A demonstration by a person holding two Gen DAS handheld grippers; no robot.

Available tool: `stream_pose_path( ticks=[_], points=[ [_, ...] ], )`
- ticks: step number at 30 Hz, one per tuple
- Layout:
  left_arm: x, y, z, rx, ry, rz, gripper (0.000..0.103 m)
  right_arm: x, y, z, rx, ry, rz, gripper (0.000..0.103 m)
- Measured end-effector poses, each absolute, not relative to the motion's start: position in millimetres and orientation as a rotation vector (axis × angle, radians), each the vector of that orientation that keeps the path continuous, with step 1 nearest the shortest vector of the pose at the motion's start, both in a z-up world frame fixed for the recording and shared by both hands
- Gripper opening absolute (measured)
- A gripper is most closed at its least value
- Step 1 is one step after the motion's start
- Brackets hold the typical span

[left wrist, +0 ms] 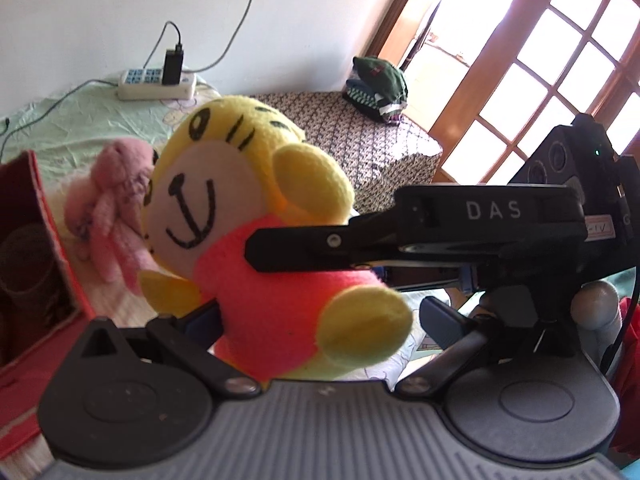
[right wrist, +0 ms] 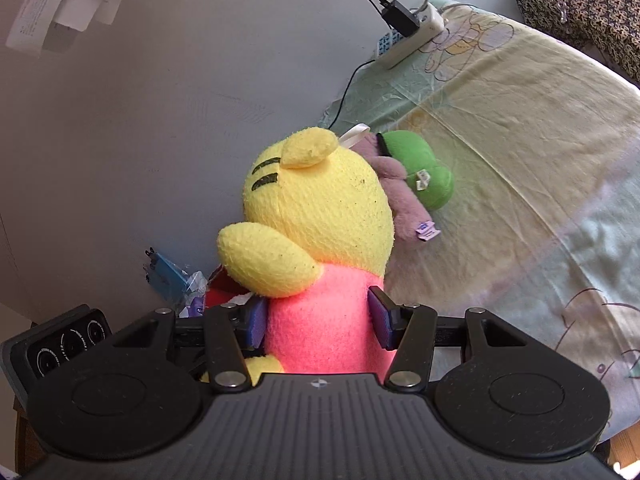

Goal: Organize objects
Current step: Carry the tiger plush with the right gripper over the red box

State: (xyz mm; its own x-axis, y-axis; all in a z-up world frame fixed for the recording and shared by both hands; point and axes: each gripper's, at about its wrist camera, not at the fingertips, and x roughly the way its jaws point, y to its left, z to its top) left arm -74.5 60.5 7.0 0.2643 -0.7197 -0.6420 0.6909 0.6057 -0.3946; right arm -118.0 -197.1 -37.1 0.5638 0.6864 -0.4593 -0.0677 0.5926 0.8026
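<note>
Right wrist cam: my right gripper is squeezing the yellow plush by its pink belly, up off the bed sheet. My left gripper is spread wide around it, apparently only one pad touching.

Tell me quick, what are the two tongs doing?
Left tongs: open around the yellow plush toy, not clamping.
Right tongs: shut on the plush's pink body.

Daylight blows out the glass door; fisheye corners go dark, near parts look soft
</note>
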Motion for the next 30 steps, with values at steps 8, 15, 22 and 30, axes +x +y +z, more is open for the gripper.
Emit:
stream_pose_path(
  ticks=[8,15,22,30],
  points=[
    [-69,118,33,-0.039,0.773,-0.909,0.099,-119,-146,-10,0.789,0.759,0.571,0.054],
    [-43,159,42,-0.057,0.717,-0.818,0.099,-93,-98,3,0.729,0.714,0.644,0.054],
    [-8,186,22,-0.086,0.755,-0.738,0.099,-58,-61,-8,0.682,0.753,0.663,0.054],
    [23,189,-19,-0.097,0.867,-0.69,0.099,-32,-35,-32,0.588,0.822,0.603,0.053]
  ],
)
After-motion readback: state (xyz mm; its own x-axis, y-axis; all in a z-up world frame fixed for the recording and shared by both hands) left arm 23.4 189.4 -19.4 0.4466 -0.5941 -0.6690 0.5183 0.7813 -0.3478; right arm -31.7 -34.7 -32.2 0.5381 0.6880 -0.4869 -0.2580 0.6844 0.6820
